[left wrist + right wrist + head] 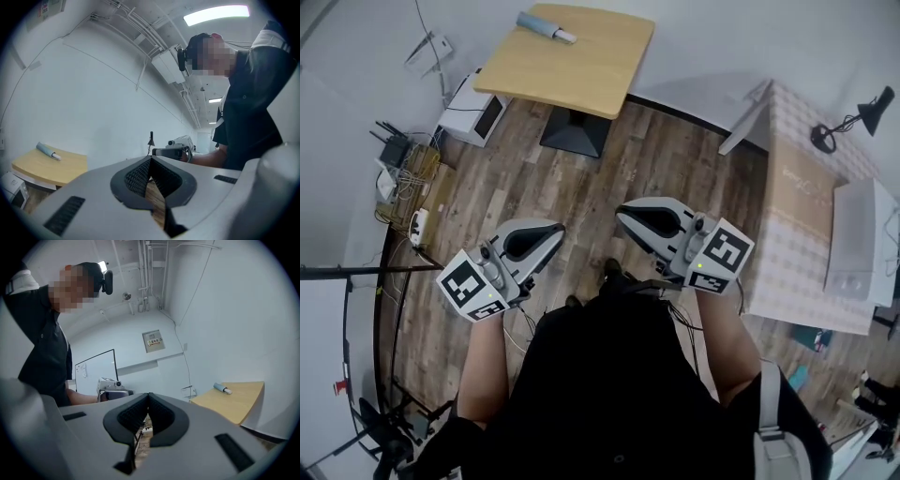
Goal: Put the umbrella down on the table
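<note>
My left gripper (551,230) and right gripper (625,212), both pressed together empty, face the umbrella (546,26) at twelve o'clock, lying ten-to-four on the table (586,70).

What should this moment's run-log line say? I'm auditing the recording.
umbrella: lying on table | left gripper: shut, empty | right gripper: shut, empty | both: away from table

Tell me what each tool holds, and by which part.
Nothing: left tool and right tool are both shut and empty. The umbrella lies on the table.
</note>
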### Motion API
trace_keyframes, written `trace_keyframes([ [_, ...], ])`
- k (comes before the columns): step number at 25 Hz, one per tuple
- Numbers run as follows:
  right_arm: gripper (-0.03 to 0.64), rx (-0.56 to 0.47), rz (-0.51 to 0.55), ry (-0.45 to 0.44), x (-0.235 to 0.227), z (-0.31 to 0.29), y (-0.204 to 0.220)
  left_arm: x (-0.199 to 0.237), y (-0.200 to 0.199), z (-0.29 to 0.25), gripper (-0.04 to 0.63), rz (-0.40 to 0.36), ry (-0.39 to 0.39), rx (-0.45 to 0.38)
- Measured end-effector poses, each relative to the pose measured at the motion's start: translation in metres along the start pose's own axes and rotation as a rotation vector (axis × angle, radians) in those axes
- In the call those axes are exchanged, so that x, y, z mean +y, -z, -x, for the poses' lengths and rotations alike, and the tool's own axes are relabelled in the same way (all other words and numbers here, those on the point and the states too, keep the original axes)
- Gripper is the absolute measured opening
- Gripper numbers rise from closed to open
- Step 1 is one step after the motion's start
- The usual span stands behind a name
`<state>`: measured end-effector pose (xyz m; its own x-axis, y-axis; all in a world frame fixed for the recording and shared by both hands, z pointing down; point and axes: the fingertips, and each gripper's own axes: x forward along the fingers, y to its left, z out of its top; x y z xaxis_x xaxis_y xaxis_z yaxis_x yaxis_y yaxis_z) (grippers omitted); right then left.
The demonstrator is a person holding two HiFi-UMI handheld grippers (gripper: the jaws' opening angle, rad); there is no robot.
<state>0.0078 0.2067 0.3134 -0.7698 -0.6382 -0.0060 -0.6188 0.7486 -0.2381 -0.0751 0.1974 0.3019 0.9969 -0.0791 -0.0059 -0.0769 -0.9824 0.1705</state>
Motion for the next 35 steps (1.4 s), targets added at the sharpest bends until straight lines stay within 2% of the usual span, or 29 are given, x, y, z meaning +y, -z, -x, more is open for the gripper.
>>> trace_keyframes([
  [4, 0.018, 0.034, -0.011, -0.006, 0.03, -0.011, 0.01, -0.021, 0.0, 0.035, 0.011, 0.003, -0.006, -0.019],
  [10, 0.018, 0.08, -0.004, -0.021, 0.08, -0.045, 0.025, -0.042, 0.017, 0.103, 0.011, 0.047, -0.049, -0.038],
  [15, 0.018, 0.106, 0.013, -0.01, 0.112, -0.05, 0.036, -0.054, 0.029, 0.131, 0.011, 0.063, -0.073, -0.045],
  [19, 0.018, 0.103, 0.002, 0.002, 0.123, -0.045, 0.044, -0.065, 0.037, 0.132, 0.011, 0.061, -0.054, -0.031],
  [26, 0.018, 0.076, 0.011, -0.029, 0.127, -0.035, 0.04, -0.085, 0.023, 0.117, 0.011, 0.02, -0.045, -0.01],
  [31, 0.018, 0.042, 0.033, -0.033, 0.129, -0.012, 0.029, -0.101, 0.013, 0.089, 0.011, -0.006, -0.016, 0.002],
  [35, 0.018, 0.041, 0.033, -0.015, 0.12, 0.016, 0.03, -0.11, 0.011, 0.065, 0.011, 0.002, -0.002, -0.006],
])
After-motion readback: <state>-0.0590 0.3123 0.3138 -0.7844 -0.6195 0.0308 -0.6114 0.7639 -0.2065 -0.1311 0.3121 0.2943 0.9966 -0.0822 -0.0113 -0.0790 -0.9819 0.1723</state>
